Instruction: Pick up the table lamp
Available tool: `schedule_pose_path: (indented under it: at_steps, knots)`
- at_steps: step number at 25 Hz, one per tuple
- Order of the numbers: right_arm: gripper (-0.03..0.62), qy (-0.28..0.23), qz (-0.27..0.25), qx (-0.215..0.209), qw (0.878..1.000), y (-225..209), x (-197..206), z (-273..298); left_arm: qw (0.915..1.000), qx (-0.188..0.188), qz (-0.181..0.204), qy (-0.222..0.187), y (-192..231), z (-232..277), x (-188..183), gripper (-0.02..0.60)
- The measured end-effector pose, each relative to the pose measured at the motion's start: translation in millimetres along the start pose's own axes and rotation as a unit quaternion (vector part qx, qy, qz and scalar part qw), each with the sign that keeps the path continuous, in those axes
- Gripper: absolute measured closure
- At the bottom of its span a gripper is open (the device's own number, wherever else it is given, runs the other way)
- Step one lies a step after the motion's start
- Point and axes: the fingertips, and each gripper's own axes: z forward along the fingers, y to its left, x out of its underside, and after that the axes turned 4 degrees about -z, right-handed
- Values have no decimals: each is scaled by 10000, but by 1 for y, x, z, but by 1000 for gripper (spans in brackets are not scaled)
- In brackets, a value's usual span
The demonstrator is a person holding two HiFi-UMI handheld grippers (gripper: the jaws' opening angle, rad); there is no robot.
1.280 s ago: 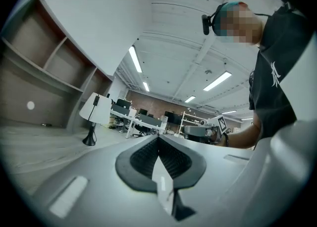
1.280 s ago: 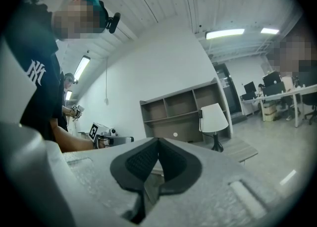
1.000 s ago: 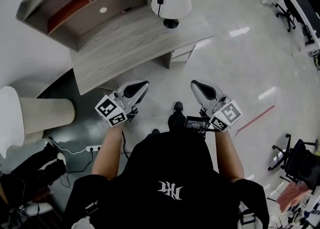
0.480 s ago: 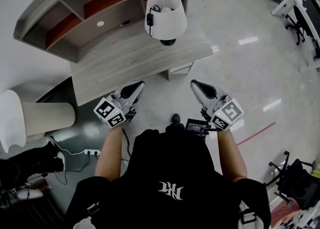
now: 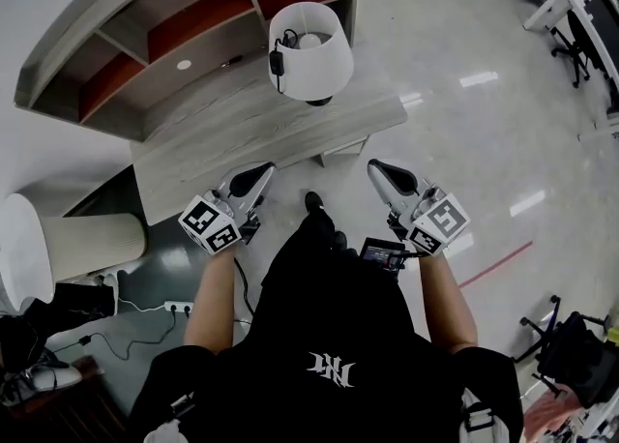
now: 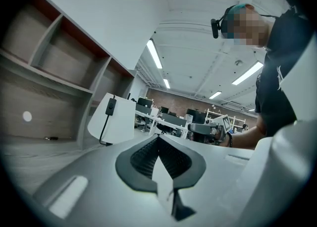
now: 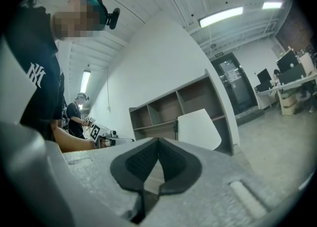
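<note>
The table lamp (image 5: 311,49), white-shaded on a dark base, is seen upright on the wooden table (image 5: 222,141), toward its right end, before an open shelf unit (image 5: 145,35). The left gripper (image 5: 263,171) and right gripper (image 5: 375,168) are held near the table's front edge, apart from the lamp. Both pairs of jaws are pressed together, with nothing between them.

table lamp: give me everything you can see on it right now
The table lamp has a white, smooth tapered shade, open at the top, on a small dark round base. A black cord with an inline switch hangs down the shade's outside. It stands upright toward the right end, in the head view, of the wood-grain desk, base resting on the top. Nothing else touches it.
</note>
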Motion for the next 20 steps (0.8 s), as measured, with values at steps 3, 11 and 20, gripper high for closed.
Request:
schedule_pose_path:
  at_steps: [3,11,20]
  knots:
    - [591,93,31,55,9999,-13,3,11,10000,2,1,73,15,9,-5,580]
    - [591,180,293,312,9989,-75,0,48,9990,-17,-370,259,75,40,-13,580]
    - [591,57,505,576,9970,-144,-23,95,9963,-36,-787,334,150,70,-23,580]
